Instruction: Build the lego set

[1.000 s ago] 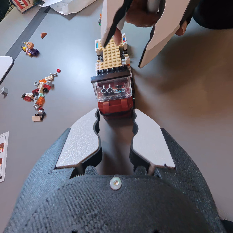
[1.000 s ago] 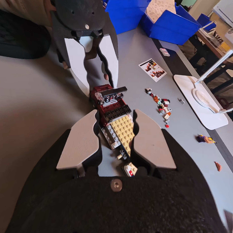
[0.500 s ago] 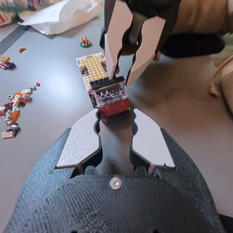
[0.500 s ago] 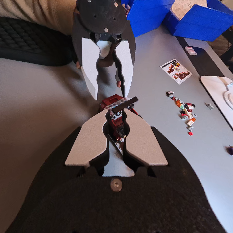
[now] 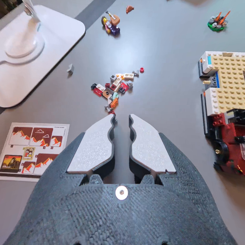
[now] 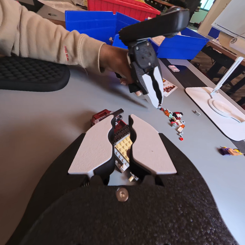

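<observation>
A part-built brick truck, with a dark red cab and a tan studded bed, stands on the grey table (image 5: pixel 165 55). It is at the right edge of the left wrist view (image 5: pixel 228 92) and under my right gripper (image 6: pixel 121 117) in the right wrist view (image 6: pixel 123 144). The right jaws stand narrowly apart over the cab, and nothing shows pressed between them. A black-topped windshield (image 6: pixel 118 112) lies tilted by the left fingertip. My left gripper (image 5: pixel 121 117) is at the near end of a pile of loose small bricks (image 5: pixel 114 87). Its jaws are narrow but apart. A tiny grey piece (image 5: pixel 116 120) touches only its left fingertip; the piece also shows in the right wrist view (image 6: pixel 159 106).
A white lamp base (image 5: pixel 33 46) stands at the left and a sticker sheet (image 5: pixel 31 149) lies near it. A minifigure (image 5: pixel 112 23), a brown piece (image 5: pixel 129 8), a green campfire build (image 5: pixel 217 23) and a lone grey brick (image 5: pixel 70 69) lie beyond. Blue bins (image 6: pixel 92 22) stand at the table's far side. My hands' fingertips stand some 15 cm from each other. Between my left fingertips and the lone grey brick (image 5: pixel 70 69) there is roughly 12 cm. Look for it in the right wrist view (image 6: pixel 196 112) too.
My left gripper swung from the truck's cab to the loose pile and narrowed its jaws. My right gripper narrowed earlier and stays over the truck; the windshield now lies tilted.
</observation>
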